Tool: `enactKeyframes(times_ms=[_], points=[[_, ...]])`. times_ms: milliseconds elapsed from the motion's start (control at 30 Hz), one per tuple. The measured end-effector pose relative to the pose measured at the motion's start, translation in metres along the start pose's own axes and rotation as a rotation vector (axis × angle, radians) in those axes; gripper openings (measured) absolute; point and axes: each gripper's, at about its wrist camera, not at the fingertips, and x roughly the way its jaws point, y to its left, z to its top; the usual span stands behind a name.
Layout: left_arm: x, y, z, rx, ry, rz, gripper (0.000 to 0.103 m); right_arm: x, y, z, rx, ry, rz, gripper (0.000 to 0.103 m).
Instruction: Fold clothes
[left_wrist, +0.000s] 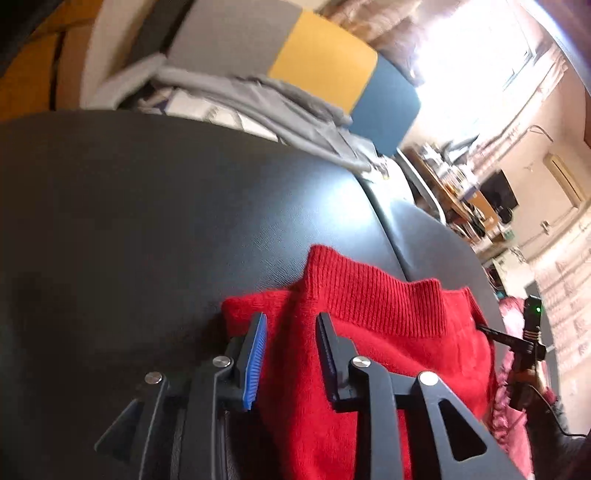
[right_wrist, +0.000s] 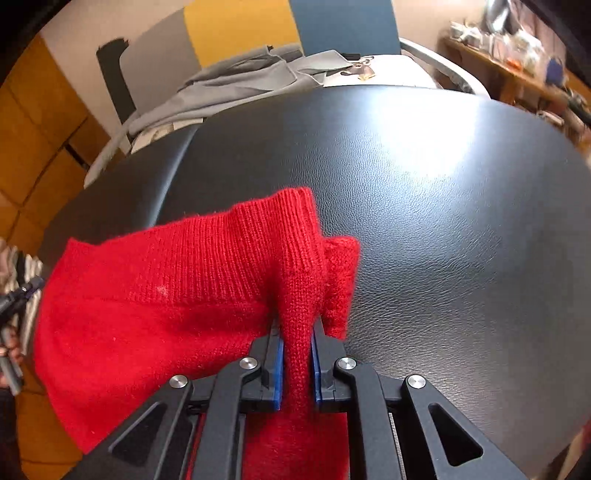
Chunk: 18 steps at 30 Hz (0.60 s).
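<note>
Right hand-held gripper (right_wrist: 297, 363) pinches a bunched fold of the red knit sweater (right_wrist: 177, 295), which lies on the black leather worktop (right_wrist: 443, 221). Left hand-held gripper (left_wrist: 291, 345) stands spread, sweater cloth between its unpressed pads.

Place: office or lab workroom
Partition panels (left_wrist: 317, 55): grey, yellow, blue, at 12 o'clock
Shelves (left_wrist: 469, 192): cluttered, at 3 o'clock
Bench (right_wrist: 424, 192): black, leather-textured

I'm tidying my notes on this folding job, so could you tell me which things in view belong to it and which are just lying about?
In the job: red sweater, black table.
Lying about: grey cloth, blue chair.
</note>
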Motion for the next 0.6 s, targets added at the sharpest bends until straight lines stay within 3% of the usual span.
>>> enactKeyframes(times_ms=[167, 233, 300, 333, 367, 533, 600], points=[[0.028, -0.007, 0.016, 0.018, 0.077, -0.108, 0.041, -0.001, -0.002, 0.000, 0.014, -0.008, 0.018, 0.013], [0.047, -0.011, 0.023, 0.024, 0.130, -0.100, 0.043, -0.002, -0.003, 0.000, 0.017, -0.008, 0.022, 0.013], [0.059, -0.015, 0.023, 0.043, 0.177, -0.047, 0.038, -0.004, -0.003, 0.000, 0.023, -0.012, 0.026, 0.013], [0.062, -0.017, 0.024, 0.054, 0.177, -0.010, 0.021, -0.005, -0.004, 0.000, 0.019, -0.012, 0.023, 0.013], [0.059, -0.019, 0.025, 0.056, 0.157, 0.022, 0.006, -0.006, -0.004, 0.000, 0.015, -0.013, 0.020, 0.013], [0.001, -0.010, 0.019, -0.075, -0.048, -0.052, 0.005, -0.023, 0.001, 0.003, -0.028, -0.043, -0.009, 0.013], [-0.015, -0.003, 0.013, -0.110, -0.103, -0.042, 0.005, -0.032, 0.006, 0.007, -0.047, -0.069, -0.012, 0.013]])
